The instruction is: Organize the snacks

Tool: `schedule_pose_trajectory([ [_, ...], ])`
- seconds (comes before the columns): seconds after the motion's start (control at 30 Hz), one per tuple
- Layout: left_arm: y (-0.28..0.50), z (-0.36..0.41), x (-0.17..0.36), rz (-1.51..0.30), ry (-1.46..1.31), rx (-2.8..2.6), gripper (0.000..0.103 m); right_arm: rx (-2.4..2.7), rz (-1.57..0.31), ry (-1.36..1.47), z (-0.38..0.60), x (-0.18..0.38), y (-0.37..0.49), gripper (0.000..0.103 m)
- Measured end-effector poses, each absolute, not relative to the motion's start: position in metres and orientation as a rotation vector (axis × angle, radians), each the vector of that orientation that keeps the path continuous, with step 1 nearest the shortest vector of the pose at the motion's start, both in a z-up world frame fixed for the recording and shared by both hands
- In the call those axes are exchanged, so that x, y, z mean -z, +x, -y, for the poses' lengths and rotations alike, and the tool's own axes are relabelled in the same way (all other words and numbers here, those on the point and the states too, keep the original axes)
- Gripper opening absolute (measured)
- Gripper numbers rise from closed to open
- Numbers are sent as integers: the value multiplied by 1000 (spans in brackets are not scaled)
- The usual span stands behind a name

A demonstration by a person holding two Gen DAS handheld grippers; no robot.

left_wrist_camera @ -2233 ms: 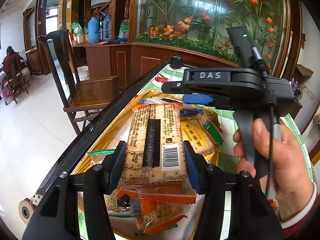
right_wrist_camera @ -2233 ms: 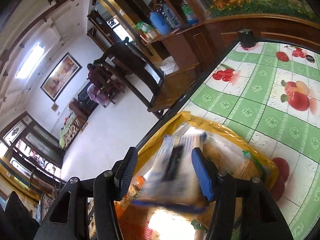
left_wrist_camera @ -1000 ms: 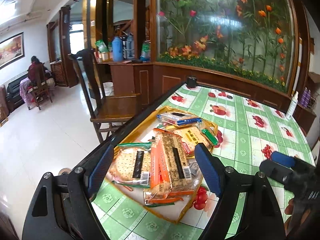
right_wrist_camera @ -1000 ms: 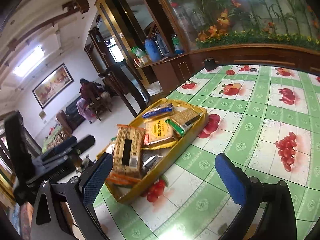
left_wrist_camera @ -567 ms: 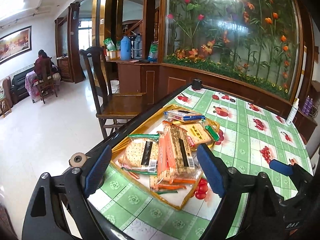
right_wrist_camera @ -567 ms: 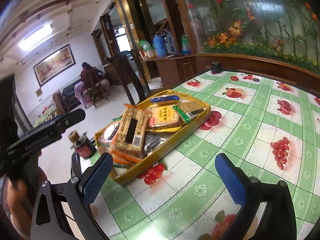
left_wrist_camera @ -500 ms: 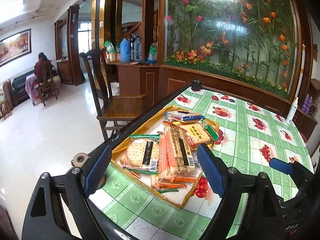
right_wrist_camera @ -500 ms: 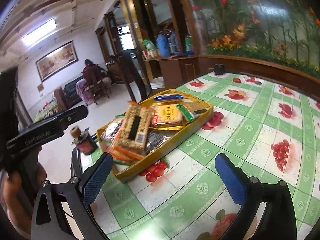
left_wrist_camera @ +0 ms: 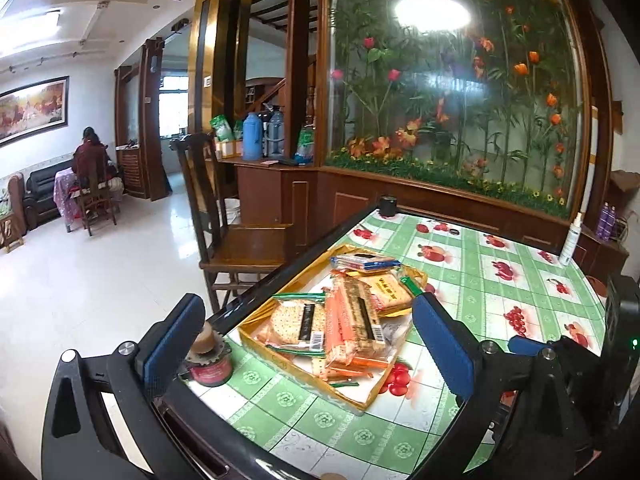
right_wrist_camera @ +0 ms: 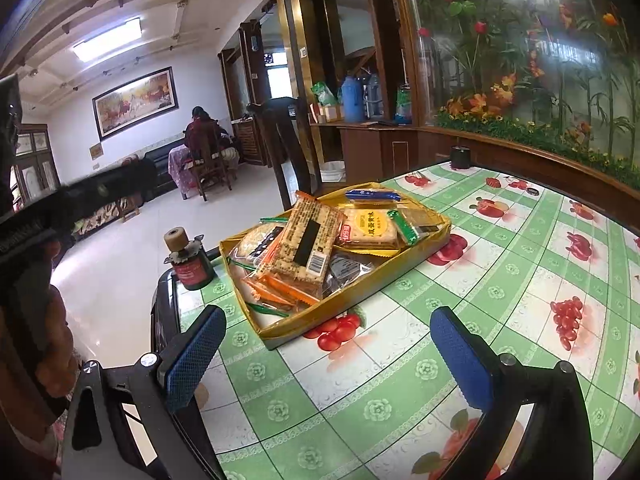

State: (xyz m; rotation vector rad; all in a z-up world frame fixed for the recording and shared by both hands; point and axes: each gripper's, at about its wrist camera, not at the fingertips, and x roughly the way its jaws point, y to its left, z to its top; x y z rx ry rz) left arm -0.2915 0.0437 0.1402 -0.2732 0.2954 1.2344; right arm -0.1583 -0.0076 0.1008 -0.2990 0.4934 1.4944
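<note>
A yellow tray [left_wrist_camera: 304,376] [right_wrist_camera: 348,304] near the table's left edge holds several snack packets. An orange-edged cracker packet [left_wrist_camera: 356,320] [right_wrist_camera: 308,236] lies on top. Beside it sit a round-cracker packet [left_wrist_camera: 296,320], a yellow packet [left_wrist_camera: 386,288] [right_wrist_camera: 368,224] and a blue packet [left_wrist_camera: 364,260] [right_wrist_camera: 372,195]. My left gripper [left_wrist_camera: 308,320] hangs back from the tray over the table's near corner. Its jaws are opening and nothing is between them. My right gripper [right_wrist_camera: 328,320] stands open and empty above the tablecloth, short of the tray.
A small red-labelled can with a cork top [left_wrist_camera: 208,364] [right_wrist_camera: 188,260] stands at the table corner by the tray. A black cup [left_wrist_camera: 388,206] marks the far corner and a spray bottle [left_wrist_camera: 572,240] the far right. A wooden chair [left_wrist_camera: 240,232] stands left of the table.
Both grippers have let go of the packets they held and pulled back from the tray. The left jaws have spread wider. The cracker packet now rests on the pile.
</note>
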Motion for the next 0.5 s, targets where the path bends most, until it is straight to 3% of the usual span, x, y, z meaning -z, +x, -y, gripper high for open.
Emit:
schedule_pose_trajectory([
  [0.5, -302, -40, -136, -300, -307, -1255, 103, -1515, -450, -349, 14, -97, -177, 102],
])
